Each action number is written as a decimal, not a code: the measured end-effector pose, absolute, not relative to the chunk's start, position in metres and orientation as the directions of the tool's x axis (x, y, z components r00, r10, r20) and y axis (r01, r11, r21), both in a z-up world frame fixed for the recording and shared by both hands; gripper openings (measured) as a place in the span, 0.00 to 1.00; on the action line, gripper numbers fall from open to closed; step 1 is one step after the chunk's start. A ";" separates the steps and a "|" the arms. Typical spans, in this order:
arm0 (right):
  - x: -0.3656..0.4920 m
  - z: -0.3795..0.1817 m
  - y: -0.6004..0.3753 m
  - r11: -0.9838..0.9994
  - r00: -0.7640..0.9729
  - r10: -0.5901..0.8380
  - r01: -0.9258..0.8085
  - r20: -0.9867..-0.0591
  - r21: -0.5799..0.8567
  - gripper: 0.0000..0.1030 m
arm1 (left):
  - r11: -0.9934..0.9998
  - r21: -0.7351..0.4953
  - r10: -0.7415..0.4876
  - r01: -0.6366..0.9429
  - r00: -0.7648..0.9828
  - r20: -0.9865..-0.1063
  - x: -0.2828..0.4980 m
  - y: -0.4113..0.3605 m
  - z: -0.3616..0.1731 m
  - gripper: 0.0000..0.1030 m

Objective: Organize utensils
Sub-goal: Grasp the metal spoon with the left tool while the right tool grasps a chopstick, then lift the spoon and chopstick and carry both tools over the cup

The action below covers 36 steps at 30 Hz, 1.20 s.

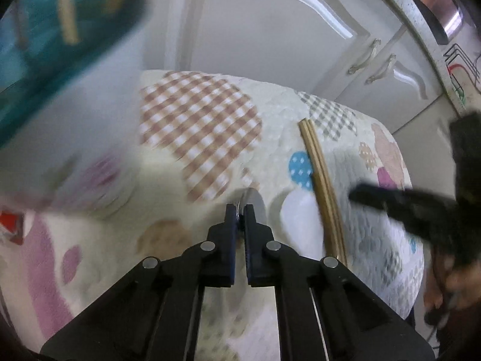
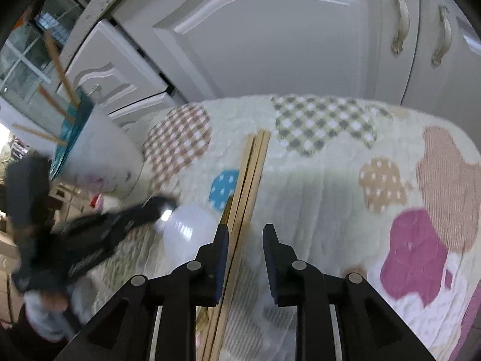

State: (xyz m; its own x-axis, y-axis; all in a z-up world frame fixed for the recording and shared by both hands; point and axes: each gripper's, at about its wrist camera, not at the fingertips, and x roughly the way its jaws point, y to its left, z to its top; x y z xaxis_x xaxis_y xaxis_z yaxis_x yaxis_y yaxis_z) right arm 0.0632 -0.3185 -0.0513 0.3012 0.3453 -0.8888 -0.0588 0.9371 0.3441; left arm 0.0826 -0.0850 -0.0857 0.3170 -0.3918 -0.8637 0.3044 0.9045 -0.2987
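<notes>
In the left wrist view my left gripper [image 1: 240, 207] is shut on a thin shiny metal utensil [image 1: 255, 201], low over the patterned quilted cloth [image 1: 198, 126]. Wooden chopsticks [image 1: 320, 177] lie to its right, beside a white plastic piece [image 1: 296, 213]. In the right wrist view my right gripper [image 2: 246, 228] stands open astride the chopsticks [image 2: 254, 165], which run close along its left finger, clear of the right one. The left gripper [image 2: 147, 210] appears at the left, with the metal utensil [image 2: 165, 215] glinting at its tip. A white holder with a teal rim [image 2: 96, 147] holds several chopsticks.
White cabinet doors with curved handles [image 2: 401, 24] stand behind the cloth-covered surface. The holder [image 1: 39, 60] looms blurred at the upper left of the left wrist view. The right gripper [image 1: 390, 200] and a person's hand [image 1: 442, 288] fill the right side.
</notes>
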 end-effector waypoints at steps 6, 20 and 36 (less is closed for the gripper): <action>0.096 -0.074 -0.310 0.942 0.289 0.331 -0.046 -0.898 0.333 0.15 | 0.911 -0.294 -0.382 0.290 0.319 -0.868 0.060 -0.060 -0.079 0.03; 0.070 -0.071 -0.350 0.948 0.221 0.297 0.046 -0.929 0.314 0.20 | 0.924 -0.275 -0.350 0.264 0.297 -0.889 0.050 -0.040 -0.090 0.04; 0.069 -0.033 -0.352 0.947 0.371 0.307 -0.031 -0.876 0.319 0.05 | 0.912 -0.272 -0.370 0.306 0.334 -0.867 0.042 -0.038 -0.073 0.03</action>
